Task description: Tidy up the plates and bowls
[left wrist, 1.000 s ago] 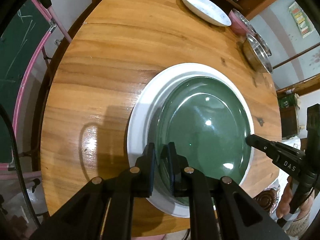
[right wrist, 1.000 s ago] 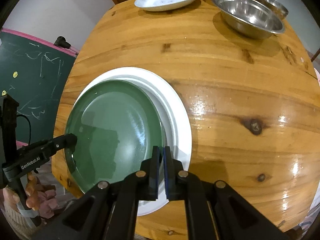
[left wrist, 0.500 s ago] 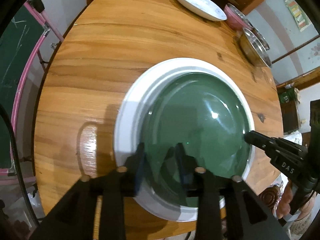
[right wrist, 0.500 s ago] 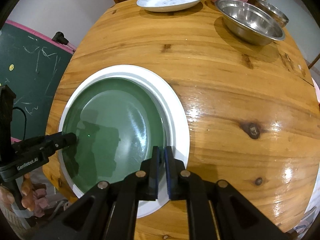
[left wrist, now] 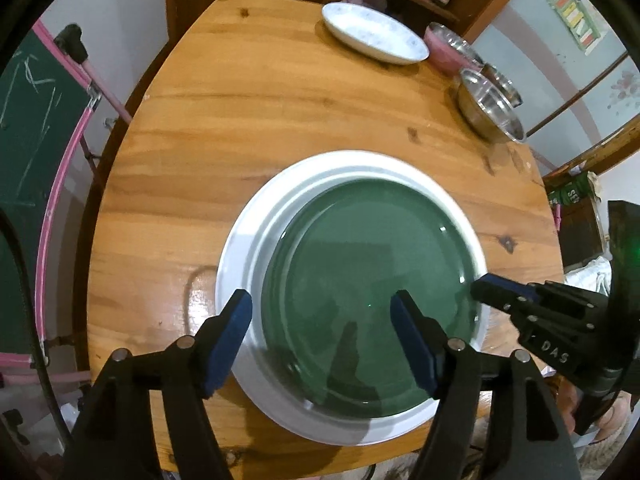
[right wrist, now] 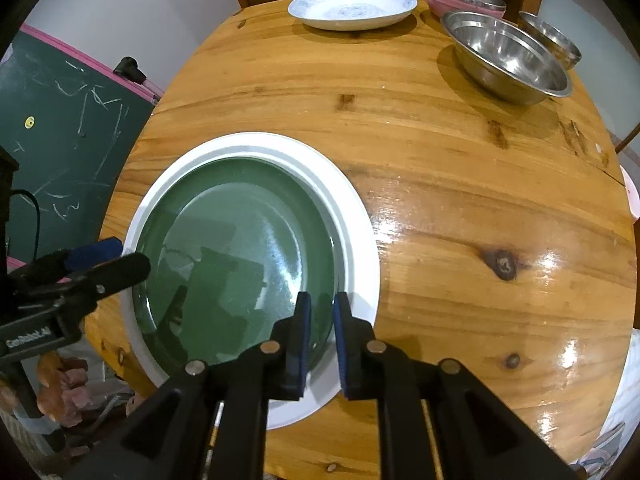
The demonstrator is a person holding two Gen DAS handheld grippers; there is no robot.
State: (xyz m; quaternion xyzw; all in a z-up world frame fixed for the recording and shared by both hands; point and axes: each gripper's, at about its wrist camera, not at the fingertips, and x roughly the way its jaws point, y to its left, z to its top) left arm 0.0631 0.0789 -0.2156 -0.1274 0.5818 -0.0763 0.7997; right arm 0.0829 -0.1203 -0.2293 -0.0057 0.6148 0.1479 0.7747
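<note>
With the green plate (left wrist: 372,300) nested in the white plate (left wrist: 240,264), both grippers are letting go at the worktop's near edge.
Left wrist view: left gripper (left wrist: 322,336) jaws spread wide, just been opening, nothing pinched; the glossy green rim lies below and between them. Stack is round, so no long axis. Right gripper (left wrist: 486,290) sits at the plate's right rim. Right wrist view: right gripper (right wrist: 320,340) jaws parted only slightly, just been opening, over the green rim, pads not pressing it as far as I can tell. Patterned white dish (right wrist: 352,6) and steel bowls (right wrist: 508,62) wait along the far edge of the varnished wood worktop (right wrist: 460,168), nearer the right hand.
</note>
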